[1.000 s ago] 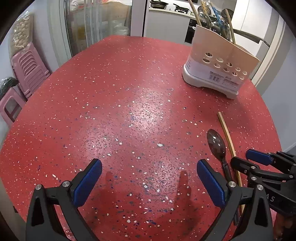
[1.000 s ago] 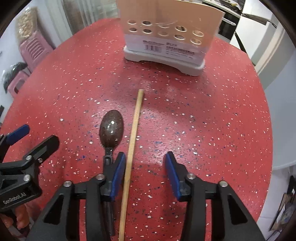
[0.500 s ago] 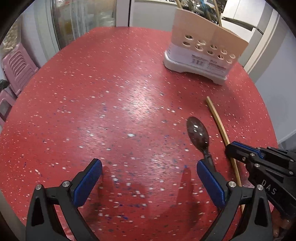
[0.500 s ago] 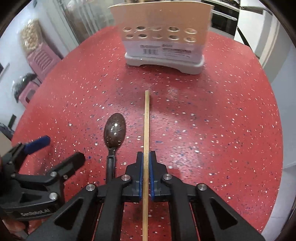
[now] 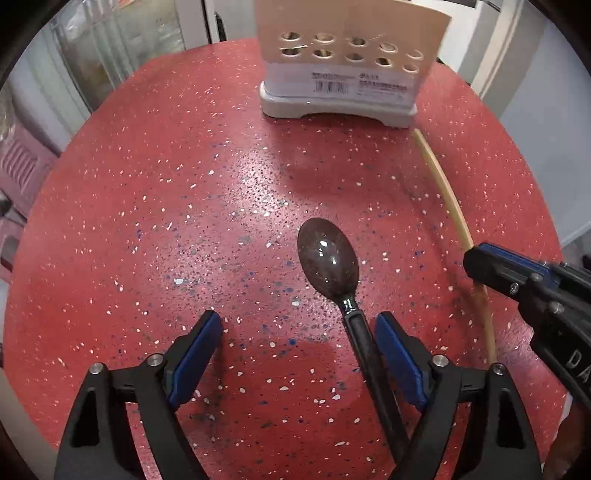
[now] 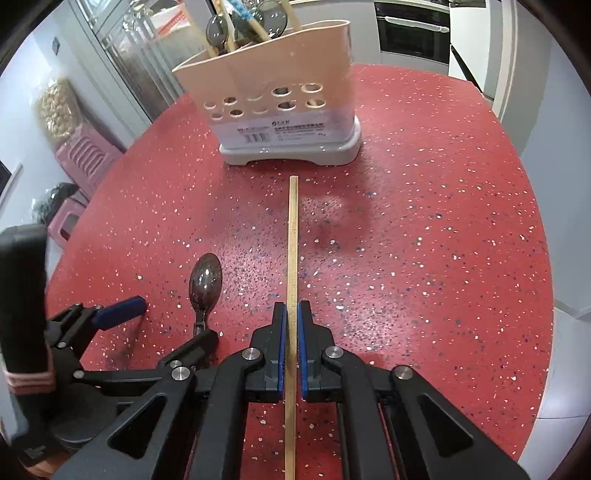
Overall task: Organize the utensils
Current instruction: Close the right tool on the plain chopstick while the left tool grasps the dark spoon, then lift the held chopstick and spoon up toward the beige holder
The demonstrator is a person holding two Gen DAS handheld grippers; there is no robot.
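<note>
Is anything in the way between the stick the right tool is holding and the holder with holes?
No. Only bare red table lies between the chopstick in the right tool and the utensil holder.

You are in a home kitchen: built-in oven [image 6: 412,31], utensil holder [image 6: 280,110], speckled red table [image 6: 424,240].

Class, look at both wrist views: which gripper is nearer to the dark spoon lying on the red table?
Left. The left gripper is open, straddling the spoon handle beside one pad. The right gripper sits off to the side, shut on the wooden chopstick.
</note>
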